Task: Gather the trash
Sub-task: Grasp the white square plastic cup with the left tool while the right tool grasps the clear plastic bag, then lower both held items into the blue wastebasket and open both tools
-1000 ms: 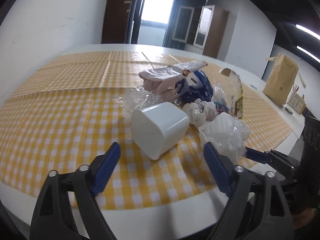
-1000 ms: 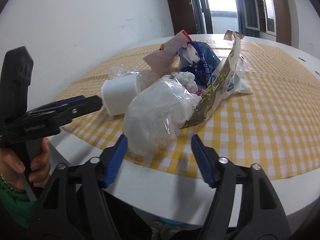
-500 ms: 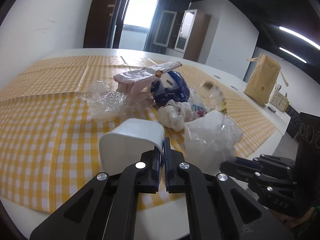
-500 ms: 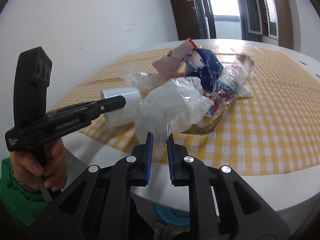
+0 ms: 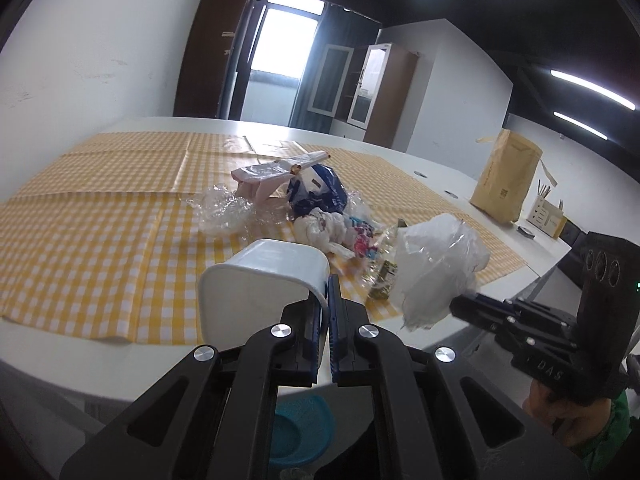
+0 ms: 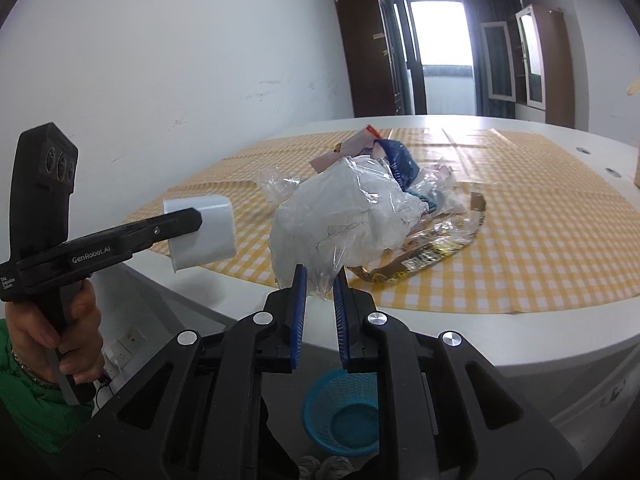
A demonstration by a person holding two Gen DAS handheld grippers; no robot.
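Near table edge [image 6: 280, 292] bare; trash pile [image 5: 320, 216] blocks cloth centre; blue basket [image 6: 344, 412] open on the floor below.

White table [image 6: 460, 332] with a rounded near edge, covered by a yellow-and-white checked cloth [image 5: 80, 232] that stops short of that edge. Lying on the cloth, towards the near edge — crumpled clear plastic [image 5: 224, 210], a pink wrapper [image 5: 272, 172], a blue bag [image 5: 320, 196], knotted white plastic [image 5: 320, 230] and a flattened printed wrapper [image 6: 432, 252]. At the far right corner — a brown paper sack [image 5: 506, 178]. On the floor below — a blue basket [image 6: 344, 412].
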